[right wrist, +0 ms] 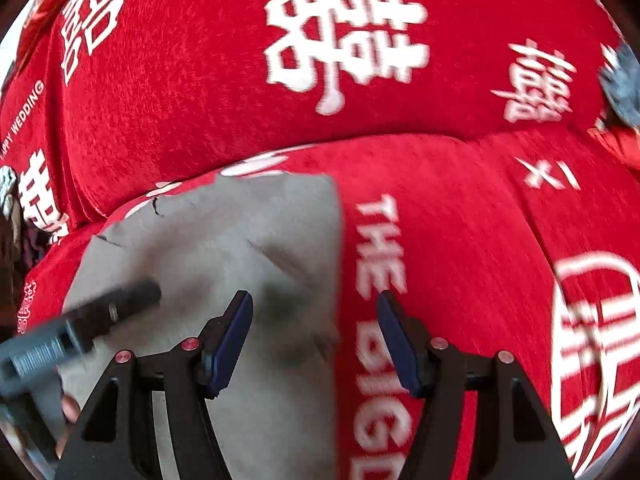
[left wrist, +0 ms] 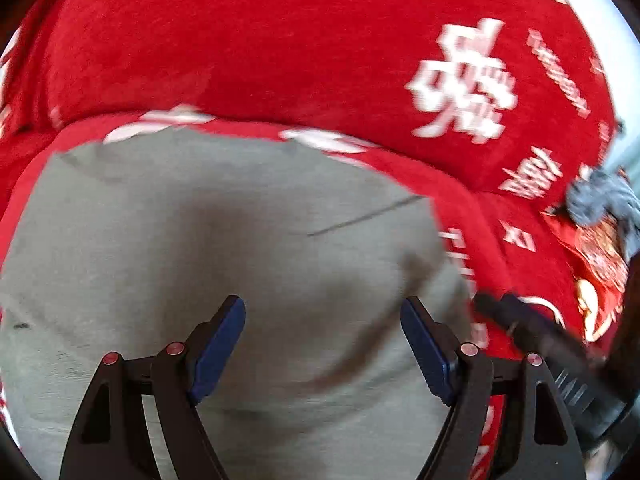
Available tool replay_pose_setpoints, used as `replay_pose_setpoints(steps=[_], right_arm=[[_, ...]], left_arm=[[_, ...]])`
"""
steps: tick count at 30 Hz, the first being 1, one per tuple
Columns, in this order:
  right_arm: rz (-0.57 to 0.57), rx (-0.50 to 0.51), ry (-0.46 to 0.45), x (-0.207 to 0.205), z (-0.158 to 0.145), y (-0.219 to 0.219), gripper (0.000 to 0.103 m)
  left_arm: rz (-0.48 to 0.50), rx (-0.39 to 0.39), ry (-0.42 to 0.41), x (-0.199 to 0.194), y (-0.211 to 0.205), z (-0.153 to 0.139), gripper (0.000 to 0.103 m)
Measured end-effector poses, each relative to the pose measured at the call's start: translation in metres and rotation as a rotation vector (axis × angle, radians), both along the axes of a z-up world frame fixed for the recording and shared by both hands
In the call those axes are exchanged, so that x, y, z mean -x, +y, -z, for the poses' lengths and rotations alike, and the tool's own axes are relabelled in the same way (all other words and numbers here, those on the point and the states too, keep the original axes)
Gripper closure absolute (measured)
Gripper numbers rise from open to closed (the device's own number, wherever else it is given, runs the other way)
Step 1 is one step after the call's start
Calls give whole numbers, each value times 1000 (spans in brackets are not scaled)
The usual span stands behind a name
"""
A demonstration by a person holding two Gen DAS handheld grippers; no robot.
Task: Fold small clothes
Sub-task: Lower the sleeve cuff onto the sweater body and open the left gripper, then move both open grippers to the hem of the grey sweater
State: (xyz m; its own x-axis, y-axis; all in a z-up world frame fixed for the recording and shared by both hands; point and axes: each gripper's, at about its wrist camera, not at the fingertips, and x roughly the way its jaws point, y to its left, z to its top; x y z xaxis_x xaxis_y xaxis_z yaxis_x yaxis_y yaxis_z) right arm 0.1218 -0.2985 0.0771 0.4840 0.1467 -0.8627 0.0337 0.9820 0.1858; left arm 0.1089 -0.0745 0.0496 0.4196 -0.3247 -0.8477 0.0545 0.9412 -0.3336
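Note:
A grey garment (left wrist: pixel 224 248) lies flat and folded on a red cloth (left wrist: pixel 280 40) printed with white characters. My left gripper (left wrist: pixel 323 304) hovers over the garment's near part, open, blue pads wide apart and pressing on nothing. In the right wrist view the same grey garment (right wrist: pixel 224 240) fills the lower left. My right gripper (right wrist: pixel 314 296) is open and straddles the garment's right edge, one pad over the grey fabric and one over the red cloth (right wrist: pixel 460 220). One dark, blurred finger (right wrist: pixel 120 304) of the left gripper reaches in over the garment from the left.
A crumpled grey-blue item (left wrist: pixel 600 200) and a red and gold patterned packet (left wrist: pixel 600 264) lie at the right on the red cloth. The grey-blue item (right wrist: pixel 624 84) also shows at the right wrist view's far right edge. A fingertip (right wrist: pixel 70 408) shows at the lower left.

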Motion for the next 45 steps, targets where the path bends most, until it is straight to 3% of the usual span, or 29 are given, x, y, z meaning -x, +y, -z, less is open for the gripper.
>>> replay_pose_setpoints(steps=[5,9,15,19,22,27,29,31,35,41,45], right_arm=[[-98,151,132,-39,21,34,35],[-119,248,146,-11,28,33,35],[-78,238,145,50,20,6,35],[3,164,40,53,-9,-1,35],[-30,79,-19,43,-22,18,35],[-152,15,47,20,7,61,35],[-146,-1,113,20,26,60,35],[-148,-33,113,28,31,55,35],[-176,13,116,49,26,51,35],[-136,-11,24,46,-4,57,35],[-171,64,89,35,21,86,35]], left_arm=[[-39,-87,32,8,24,18,22],[-6,-112,8,23,28,16,22],[66,-147,-28,44,18,13,22],[69,-143,-47,49,17,9,22],[25,-142,-65,49,25,4,22],[3,-185,-39,47,35,13,22],[11,-200,-39,52,40,15,22],[23,-214,-34,58,45,20,22],[46,-250,-52,67,50,22,22],[-25,-177,-83,54,66,3,22],[-71,-229,-44,37,79,10,22]])
